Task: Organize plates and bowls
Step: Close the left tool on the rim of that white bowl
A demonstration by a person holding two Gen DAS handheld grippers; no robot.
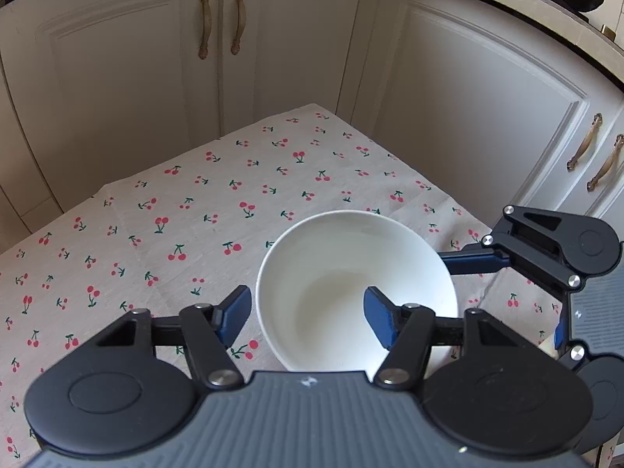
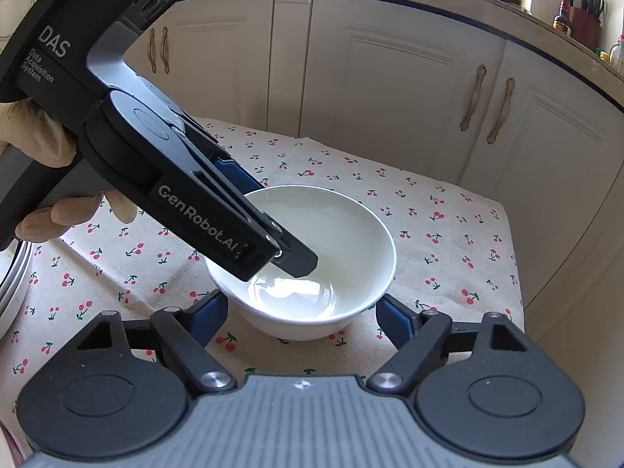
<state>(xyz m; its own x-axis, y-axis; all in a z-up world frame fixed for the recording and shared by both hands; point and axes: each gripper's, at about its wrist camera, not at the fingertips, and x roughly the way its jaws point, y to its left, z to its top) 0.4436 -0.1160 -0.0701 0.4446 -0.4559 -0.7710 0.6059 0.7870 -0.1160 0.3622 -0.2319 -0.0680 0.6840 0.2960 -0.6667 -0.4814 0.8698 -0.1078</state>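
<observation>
A white bowl stands upright on the cherry-print tablecloth. My left gripper is open and straddles the bowl's near-left rim, one blue finger outside the wall and one inside the bowl. In the right wrist view the same bowl sits between the open fingers of my right gripper, low beside its base. The left gripper's body reaches down into the bowl from the left. Neither gripper presses on the bowl.
Cream cabinet doors with brass handles stand behind the table. The rim of a plate or plate stack shows at the left edge of the right wrist view. A gloved hand holds the left gripper.
</observation>
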